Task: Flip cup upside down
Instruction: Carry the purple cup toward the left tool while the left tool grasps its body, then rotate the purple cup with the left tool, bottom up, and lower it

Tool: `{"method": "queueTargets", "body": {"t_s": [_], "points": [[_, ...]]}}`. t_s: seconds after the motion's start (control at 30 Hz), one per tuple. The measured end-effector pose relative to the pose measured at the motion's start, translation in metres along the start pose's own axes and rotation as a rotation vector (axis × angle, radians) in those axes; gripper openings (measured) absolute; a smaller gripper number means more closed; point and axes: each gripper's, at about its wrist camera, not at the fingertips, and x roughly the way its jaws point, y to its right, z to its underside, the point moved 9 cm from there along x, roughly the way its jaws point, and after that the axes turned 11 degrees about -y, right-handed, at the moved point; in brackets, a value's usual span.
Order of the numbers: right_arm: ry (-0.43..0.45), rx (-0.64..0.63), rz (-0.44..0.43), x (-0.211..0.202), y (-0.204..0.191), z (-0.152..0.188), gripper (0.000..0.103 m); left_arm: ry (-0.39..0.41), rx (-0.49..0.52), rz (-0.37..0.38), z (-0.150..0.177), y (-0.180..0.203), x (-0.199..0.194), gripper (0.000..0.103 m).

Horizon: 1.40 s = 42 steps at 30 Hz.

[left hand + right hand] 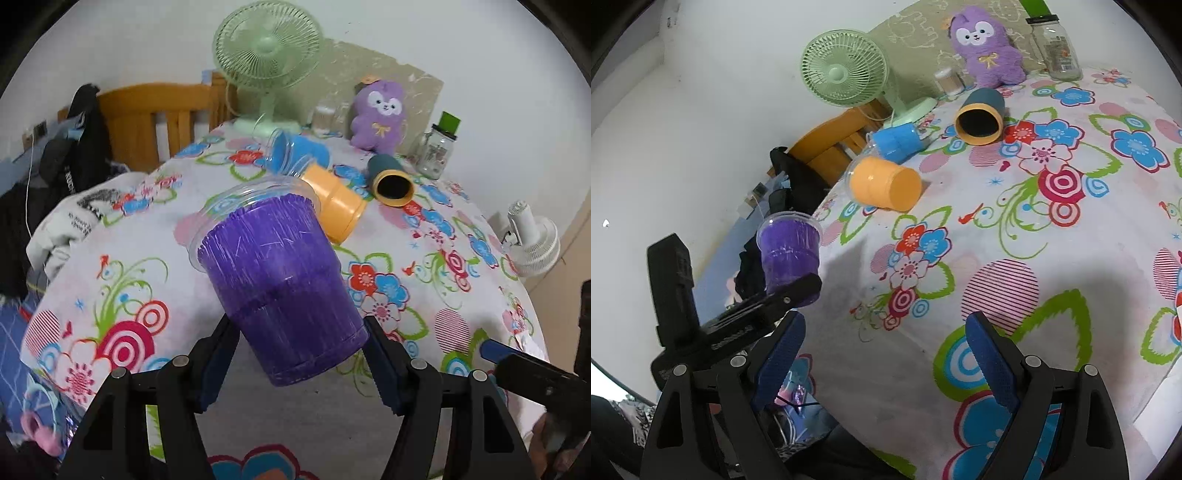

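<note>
The left gripper (297,363) clamps the purple cup (280,291) by its base, lifted off the table (424,332), axis tilted, rim pointing away and up (rolling the wrist should invert it). The cup looks empty. Further right, orange cup (334,203), blue cup (299,153) and teal cup (389,177) lie sideways, empty as far as their mouths show. The right gripper (886,363) hangs open, holding nothing, well apart.
</note>
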Motion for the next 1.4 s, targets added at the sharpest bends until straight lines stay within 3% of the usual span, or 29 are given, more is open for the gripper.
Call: {"method": "queueTargets", "body": {"t_s": [0.37, 0.47, 0.83, 1.03, 1.07, 1.17, 1.2, 1.4], "points": [[0.008, -0.025, -0.020, -0.001, -0.017, 0.004, 0.090, -0.014, 0.039, 0.028, 0.009, 0.002, -0.026, 0.068], [0.008, -0.032, -0.022, -0.002, -0.020, 0.004, 0.090, 0.001, 0.045, 0.025, 0.007, 0.000, -0.031, 0.055], [0.013, -0.033, -0.018, -0.004, -0.022, 0.005, 0.090, 0.095, 0.055, 0.029, -0.011, -0.004, -0.060, 0.055], [0.015, -0.033, -0.020, -0.003, -0.024, 0.005, 0.090, 0.091, 0.056, 0.027, -0.015, -0.005, -0.062, 0.056], [0.015, -0.036, -0.017, -0.004, -0.025, 0.004, 0.090, 0.079, 0.052, 0.030, -0.014, -0.005, -0.058, 0.058], [0.018, -0.047, -0.007, -0.005, -0.027, 0.004, 0.090, 0.055, 0.036, 0.049, -0.010, -0.006, -0.053, 0.083], [0.018, -0.048, -0.004, -0.005, -0.027, 0.004, 0.090, 0.057, 0.031, 0.054, -0.010, -0.006, -0.053, 0.086], [0.029, -0.054, 0.019, -0.008, -0.028, -0.001, 0.090, 0.064, 0.036, 0.054, -0.010, -0.005, -0.055, 0.088]]}}
